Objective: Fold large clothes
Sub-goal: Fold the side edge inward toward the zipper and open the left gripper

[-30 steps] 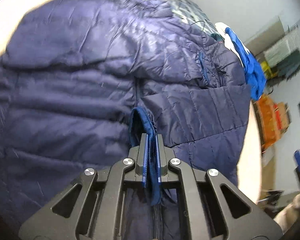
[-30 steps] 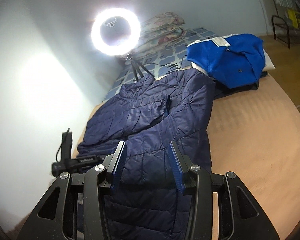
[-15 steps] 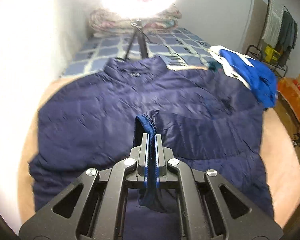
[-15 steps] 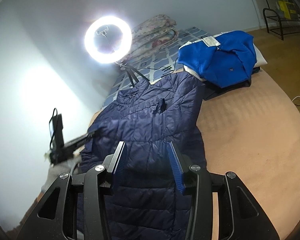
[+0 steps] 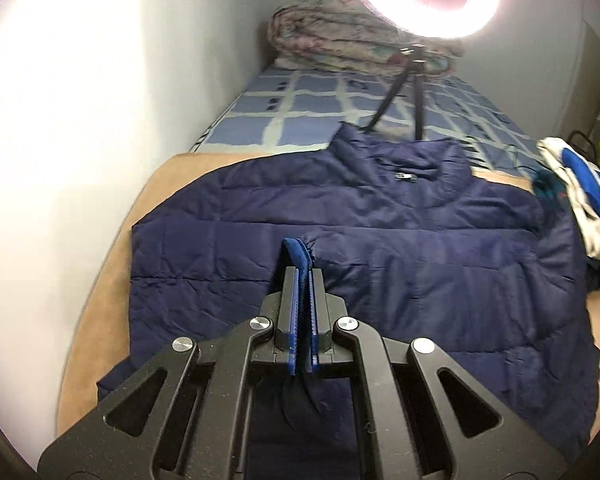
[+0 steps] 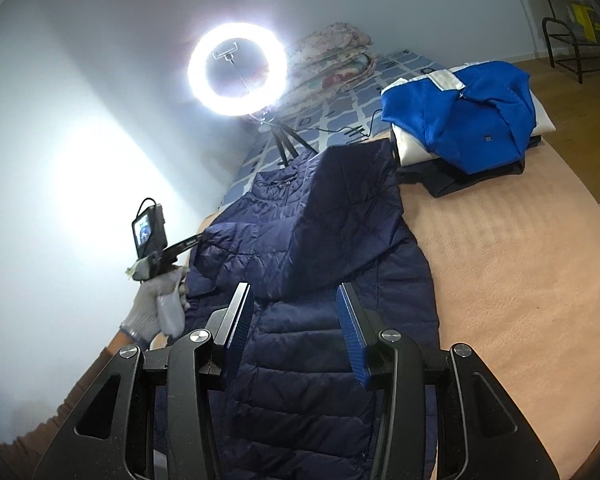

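A large navy quilted puffer jacket [image 5: 400, 248] lies spread on the tan bed cover [image 5: 108, 280], collar toward the far end. It also shows in the right wrist view [image 6: 324, 240], with one side folded over the body. My left gripper [image 5: 303, 276] is shut on the jacket's blue-lined cuff [image 5: 296, 250] and holds it over the jacket's body. In the right wrist view the left gripper [image 6: 196, 240] reaches in from the left, held by a gloved hand [image 6: 156, 312]. My right gripper [image 6: 296, 300] is open and empty above the jacket's lower half.
A ring light on a tripod [image 6: 238, 68] stands behind the collar on a blue checked sheet [image 5: 300, 120]. A floral rolled quilt [image 5: 340, 40] lies by the far wall. A pile with a bright blue garment [image 6: 472, 120] sits at the right. A white wall runs along the left.
My left gripper has pulled back toward the left with the cuff still in it, so more of the jacket shows. The right gripper has stayed open above the jacket's lower part.
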Demonstrator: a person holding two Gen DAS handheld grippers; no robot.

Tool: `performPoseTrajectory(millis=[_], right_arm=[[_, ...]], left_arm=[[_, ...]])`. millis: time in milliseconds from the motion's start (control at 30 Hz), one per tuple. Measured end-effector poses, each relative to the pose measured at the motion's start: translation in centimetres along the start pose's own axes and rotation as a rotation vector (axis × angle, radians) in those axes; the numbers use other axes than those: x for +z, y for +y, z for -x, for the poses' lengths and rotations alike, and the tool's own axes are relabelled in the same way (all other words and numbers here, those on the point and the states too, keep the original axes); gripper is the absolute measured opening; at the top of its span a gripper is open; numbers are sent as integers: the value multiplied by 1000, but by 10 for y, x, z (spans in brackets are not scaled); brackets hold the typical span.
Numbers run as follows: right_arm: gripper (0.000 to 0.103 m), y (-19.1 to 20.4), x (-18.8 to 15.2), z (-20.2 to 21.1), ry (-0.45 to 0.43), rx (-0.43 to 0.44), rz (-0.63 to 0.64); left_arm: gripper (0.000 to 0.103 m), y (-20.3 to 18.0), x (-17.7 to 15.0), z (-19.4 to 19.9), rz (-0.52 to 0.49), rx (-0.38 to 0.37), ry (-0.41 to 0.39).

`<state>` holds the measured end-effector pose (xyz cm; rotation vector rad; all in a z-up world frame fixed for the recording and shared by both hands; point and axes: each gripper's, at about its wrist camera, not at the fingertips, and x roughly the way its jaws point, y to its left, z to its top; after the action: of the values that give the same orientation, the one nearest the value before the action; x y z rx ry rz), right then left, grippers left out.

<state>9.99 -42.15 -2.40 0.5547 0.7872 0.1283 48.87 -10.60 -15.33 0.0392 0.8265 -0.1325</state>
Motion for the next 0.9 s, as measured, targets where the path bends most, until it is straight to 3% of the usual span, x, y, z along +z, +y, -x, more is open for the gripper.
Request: performPoseTrajectory(millis=[167, 300, 467, 733, 833, 900], right_arm=[[42, -4, -2, -9, 35, 9, -26], [42, -6, -4, -13, 49, 8, -41], [42, -2, -4, -24, 72, 13, -43], [42, 8, -7, -33, 86, 9, -15], [42, 8, -7, -33, 87, 13, -16], [42, 10, -8, -33, 84, 10, -6]], left_arm=[[2, 24, 9, -11, 64, -18, -16], [2, 46, 20, -5, 140, -22, -100], [2, 54, 3, -44, 106, 6, 18], [3, 52, -5, -62, 61, 48, 69], [14, 51, -6, -62, 36, 99, 79], [28, 55, -5, -55, 41, 115, 70]])
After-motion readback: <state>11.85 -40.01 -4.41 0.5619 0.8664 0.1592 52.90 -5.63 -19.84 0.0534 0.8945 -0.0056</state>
